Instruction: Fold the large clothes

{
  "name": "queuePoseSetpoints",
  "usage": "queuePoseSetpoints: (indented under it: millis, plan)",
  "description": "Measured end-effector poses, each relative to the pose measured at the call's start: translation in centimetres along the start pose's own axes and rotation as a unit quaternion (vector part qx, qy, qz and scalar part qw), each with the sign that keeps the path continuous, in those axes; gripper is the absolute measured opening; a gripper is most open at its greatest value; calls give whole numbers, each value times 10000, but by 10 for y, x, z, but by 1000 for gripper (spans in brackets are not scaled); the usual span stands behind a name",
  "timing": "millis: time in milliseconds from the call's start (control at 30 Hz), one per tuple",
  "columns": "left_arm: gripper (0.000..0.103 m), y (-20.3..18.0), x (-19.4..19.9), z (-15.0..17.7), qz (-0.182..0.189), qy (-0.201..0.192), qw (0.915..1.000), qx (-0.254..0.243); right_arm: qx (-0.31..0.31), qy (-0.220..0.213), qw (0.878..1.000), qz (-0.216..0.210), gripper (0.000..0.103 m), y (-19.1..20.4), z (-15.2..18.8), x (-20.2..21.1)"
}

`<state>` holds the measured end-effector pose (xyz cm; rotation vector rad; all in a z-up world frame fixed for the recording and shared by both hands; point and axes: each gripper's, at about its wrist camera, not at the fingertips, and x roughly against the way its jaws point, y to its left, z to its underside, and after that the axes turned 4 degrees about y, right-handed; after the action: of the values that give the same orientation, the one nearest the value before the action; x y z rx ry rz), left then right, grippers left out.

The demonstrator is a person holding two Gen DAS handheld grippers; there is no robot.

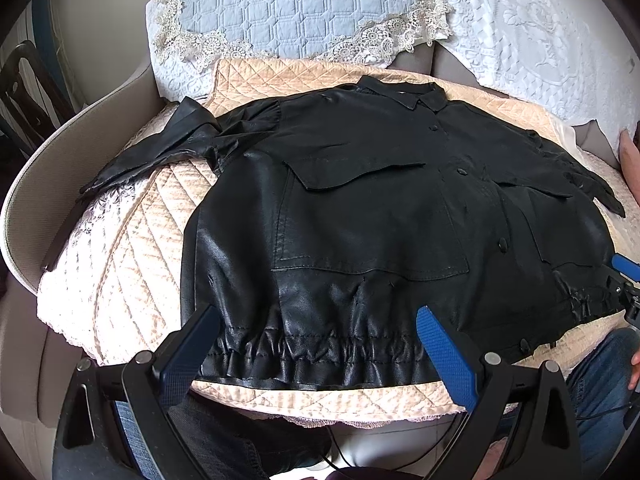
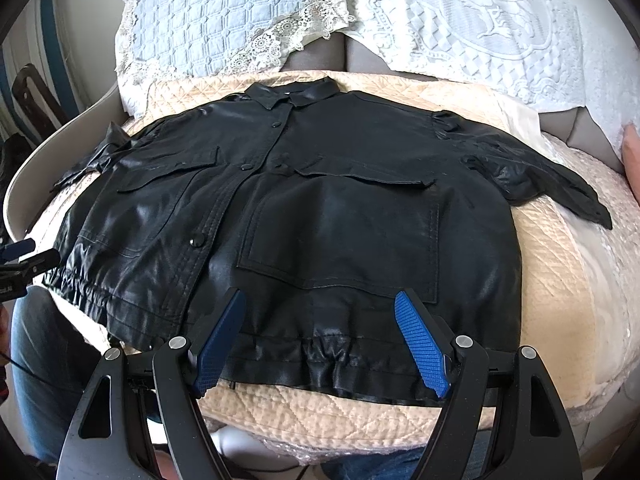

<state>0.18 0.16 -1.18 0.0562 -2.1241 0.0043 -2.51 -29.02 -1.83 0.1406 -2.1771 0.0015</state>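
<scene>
A black jacket [image 1: 360, 208] lies spread front-up and buttoned on a quilted peach cushion cover [image 1: 132, 240] over a sofa seat, collar away from the person, sleeves out to either side. Its glossy, leather-like cloth looks fairly heavy, limp and somewhat slippery, so it will likely drape and slide rather than hold a crease; the thick gathered elastic hem [image 1: 304, 356] seems the firmest place to pinch. The left gripper [image 1: 316, 344] hovers low at the hem's left part, jaws wide and holding nothing. The right gripper [image 2: 320, 336] hangs over the hem's right part, jaws equally wide and empty; whether its fingertips touch the cloth is hard to tell through the fisheye distortion.
</scene>
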Motion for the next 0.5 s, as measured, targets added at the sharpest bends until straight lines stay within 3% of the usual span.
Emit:
queuePoseSetpoints:
  millis: [500]
  plan:
    - [100, -1, -4, 0, -32, 43, 10000, -20, -14, 2, 10000, -91, 78, 6, -6, -4]
